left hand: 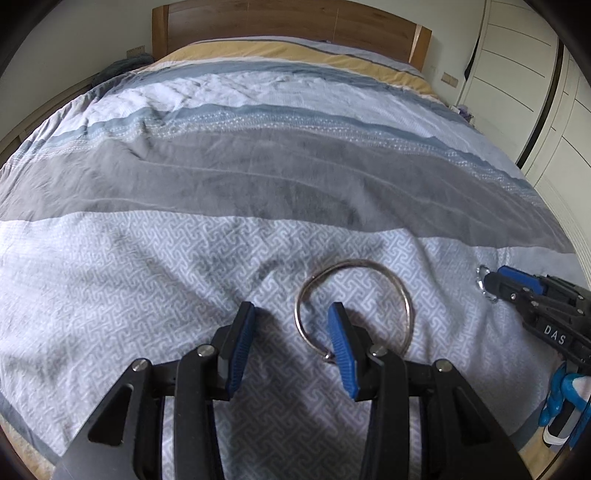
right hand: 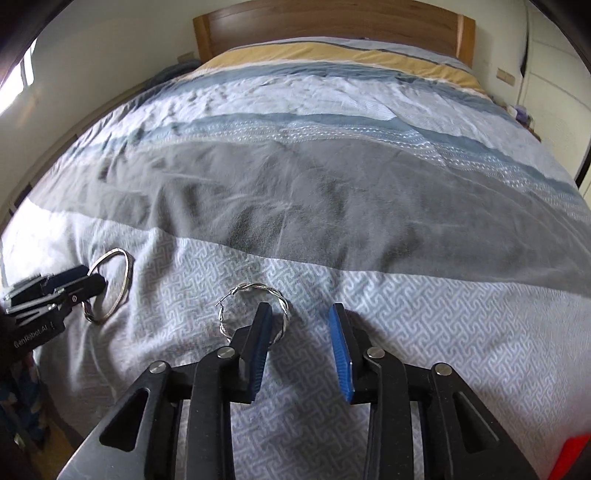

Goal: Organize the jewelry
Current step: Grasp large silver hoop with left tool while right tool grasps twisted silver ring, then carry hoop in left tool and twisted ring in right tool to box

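Observation:
A plain silver open bangle (left hand: pixel 369 273) lies flat on the patterned bedspread (left hand: pixel 147 280). My left gripper (left hand: pixel 293 314) is open just above it; its right finger sits inside the ring and the left finger outside to the left. The bangle also shows in the right wrist view (right hand: pixel 127 271), with the left gripper (right hand: pixel 83 282) over it. A twisted silver hoop earring (right hand: pixel 255 287) lies in front of my right gripper (right hand: pixel 301 314), which is open; its left finger overlaps the hoop's right side. The right gripper (left hand: pixel 493 282) and part of the earring (left hand: pixel 482 273) show in the left wrist view.
The bed (right hand: pixel 332 177) has grey, blue and yellow striped bedding and a wooden headboard (left hand: pixel 288 22) at the far end. White wardrobe doors (left hand: pixel 546 74) stand on the right. The bed's near edge (right hand: pixel 59 417) is at lower left.

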The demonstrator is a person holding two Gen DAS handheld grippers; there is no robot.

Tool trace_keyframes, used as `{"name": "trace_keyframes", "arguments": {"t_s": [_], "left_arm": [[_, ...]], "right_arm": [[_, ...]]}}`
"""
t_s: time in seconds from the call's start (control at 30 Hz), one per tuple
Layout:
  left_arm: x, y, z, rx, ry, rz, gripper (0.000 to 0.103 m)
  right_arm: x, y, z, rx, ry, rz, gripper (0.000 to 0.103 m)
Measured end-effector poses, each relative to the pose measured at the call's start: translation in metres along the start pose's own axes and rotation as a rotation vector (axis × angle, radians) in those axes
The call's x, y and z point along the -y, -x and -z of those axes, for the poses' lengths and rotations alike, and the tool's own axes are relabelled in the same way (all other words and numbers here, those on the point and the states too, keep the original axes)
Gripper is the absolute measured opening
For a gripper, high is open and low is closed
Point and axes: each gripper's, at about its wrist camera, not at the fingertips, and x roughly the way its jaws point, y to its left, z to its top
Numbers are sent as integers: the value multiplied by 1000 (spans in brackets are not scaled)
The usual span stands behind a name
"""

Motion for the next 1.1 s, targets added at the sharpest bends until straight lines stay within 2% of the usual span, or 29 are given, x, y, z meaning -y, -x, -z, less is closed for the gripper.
{"name": "trace_keyframes", "arguments": {"t_s": [0.17,0.27,0.37,0.43,0.53,0.77,1.1], "left_arm": [[3,-11,-2,-8,-31,-12,39],[7,-13,-2,4,-51,-25,35],[12,-10,-2,14,-74,-34,18],[16,-6,-1,22,-92,-49,7],[17,1,0,26,-86,-59,5],[22,31,8,27,-56,-56,5],[40,102,34,52,-103,-49,3]], "right_arm": [[-10,-13,0,-5,71,39,28],[-12,-17,-1,6,92,47,21],[-11,-15,-1,22,93,49,8],[-9,-11,0,34,84,48,6],[-5,1,2,54,55,28,6],[5,55,16,103,-1,4,6],[8,155,60,144,-58,16,6]]}}
